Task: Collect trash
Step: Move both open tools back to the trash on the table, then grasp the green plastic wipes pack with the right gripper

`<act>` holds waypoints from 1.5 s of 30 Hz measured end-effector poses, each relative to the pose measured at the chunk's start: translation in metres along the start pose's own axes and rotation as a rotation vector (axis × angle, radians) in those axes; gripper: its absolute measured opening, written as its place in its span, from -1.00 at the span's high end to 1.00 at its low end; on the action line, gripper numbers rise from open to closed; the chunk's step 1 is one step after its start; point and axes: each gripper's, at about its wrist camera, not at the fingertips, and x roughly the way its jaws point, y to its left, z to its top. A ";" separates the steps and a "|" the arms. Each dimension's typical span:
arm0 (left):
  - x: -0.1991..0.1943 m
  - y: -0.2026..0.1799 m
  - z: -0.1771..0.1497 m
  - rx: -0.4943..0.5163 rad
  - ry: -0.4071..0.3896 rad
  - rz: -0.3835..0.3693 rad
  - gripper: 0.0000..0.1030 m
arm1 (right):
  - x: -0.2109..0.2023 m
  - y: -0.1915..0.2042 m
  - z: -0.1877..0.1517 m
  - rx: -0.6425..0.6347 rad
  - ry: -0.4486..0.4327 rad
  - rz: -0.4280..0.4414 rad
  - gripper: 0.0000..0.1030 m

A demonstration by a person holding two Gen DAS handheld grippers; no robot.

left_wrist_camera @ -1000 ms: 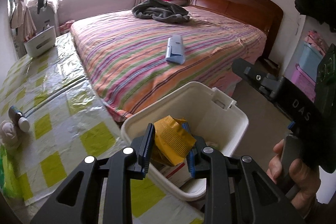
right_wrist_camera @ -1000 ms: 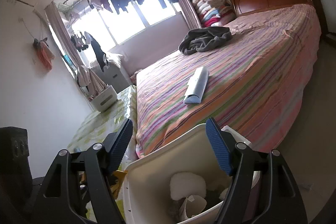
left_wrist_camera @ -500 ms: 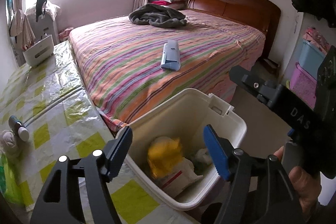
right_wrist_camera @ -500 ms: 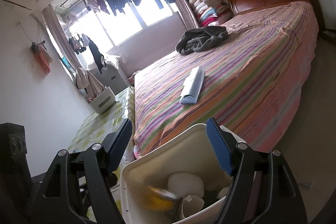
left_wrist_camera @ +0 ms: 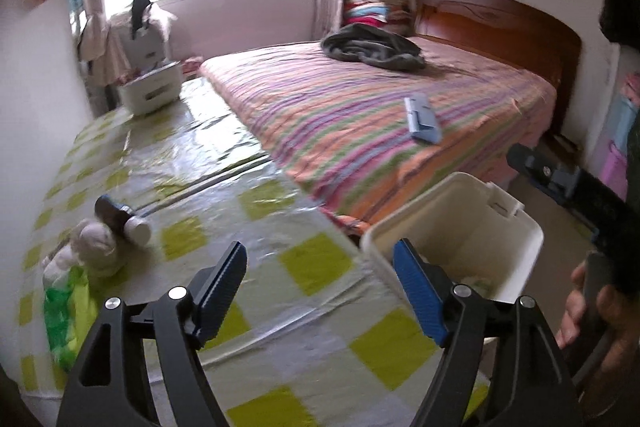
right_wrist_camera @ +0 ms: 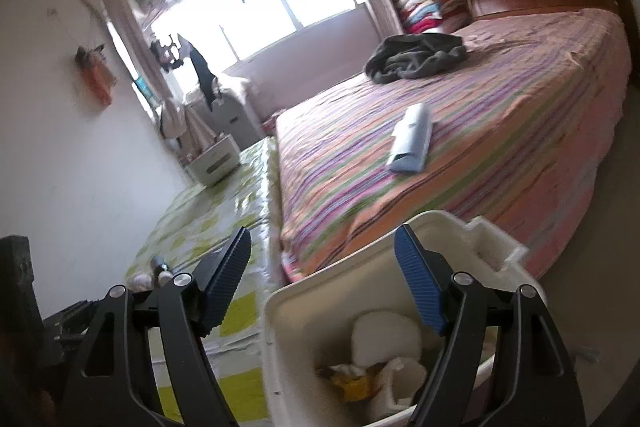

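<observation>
Below my fingers runs the table point(left_wrist_camera: 304, 311) in its yellow-checked plastic cover — at ten o'clock a dark bottle point(left_wrist_camera: 120, 217) lies beside a white wad point(left_wrist_camera: 94, 247) and green bag point(left_wrist_camera: 66, 315). At one o'clock, the striped bed point(left_wrist_camera: 360, 115) carries a blue case point(left_wrist_camera: 422, 121) and dark cloth point(left_wrist_camera: 372, 47).

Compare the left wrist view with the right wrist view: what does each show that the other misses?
Only the left wrist view shows the green bag on the table and the hand holding the other gripper. Only the right wrist view shows the trash deep inside the white bin. Both show the bin, the crumpled tissue beside the dark bottle, and open, empty grippers: left gripper, right gripper.
</observation>
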 end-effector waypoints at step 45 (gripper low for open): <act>-0.109 0.293 -0.092 -0.435 0.010 0.452 -0.43 | 0.133 0.307 -0.152 -0.412 0.579 0.459 -0.56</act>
